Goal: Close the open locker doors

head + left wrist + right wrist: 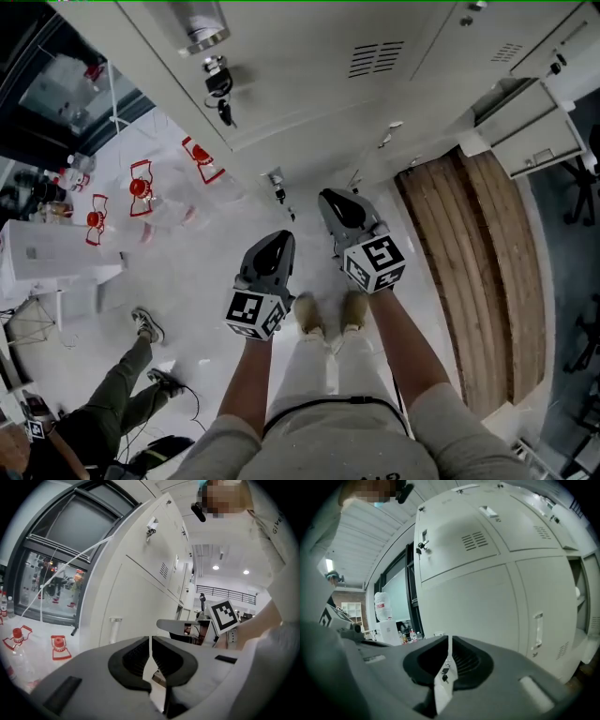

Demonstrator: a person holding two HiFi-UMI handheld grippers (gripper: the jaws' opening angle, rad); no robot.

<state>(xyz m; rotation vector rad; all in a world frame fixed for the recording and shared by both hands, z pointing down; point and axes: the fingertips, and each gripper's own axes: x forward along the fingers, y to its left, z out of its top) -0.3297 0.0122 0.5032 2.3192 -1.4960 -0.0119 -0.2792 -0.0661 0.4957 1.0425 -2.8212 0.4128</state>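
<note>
A bank of white lockers (309,84) runs across the top of the head view, and a key hangs in one closed door's lock (218,89). At the far right one locker door (530,127) stands open. In the right gripper view that open compartment (587,616) shows at the right edge, past closed doors with a recessed handle (537,630). My left gripper (278,240) and right gripper (330,198) hang side by side in front of the lockers, apart from them. The jaws of both my left gripper (150,641) and my right gripper (450,641) are shut with nothing between them.
Another person (112,403) crouches on the pale floor at lower left. Clear bottles with red labels (141,192) lie near a white box (47,258). A strip of wooden flooring (483,272) runs down the right. A large dark-framed window (51,569) adjoins the lockers.
</note>
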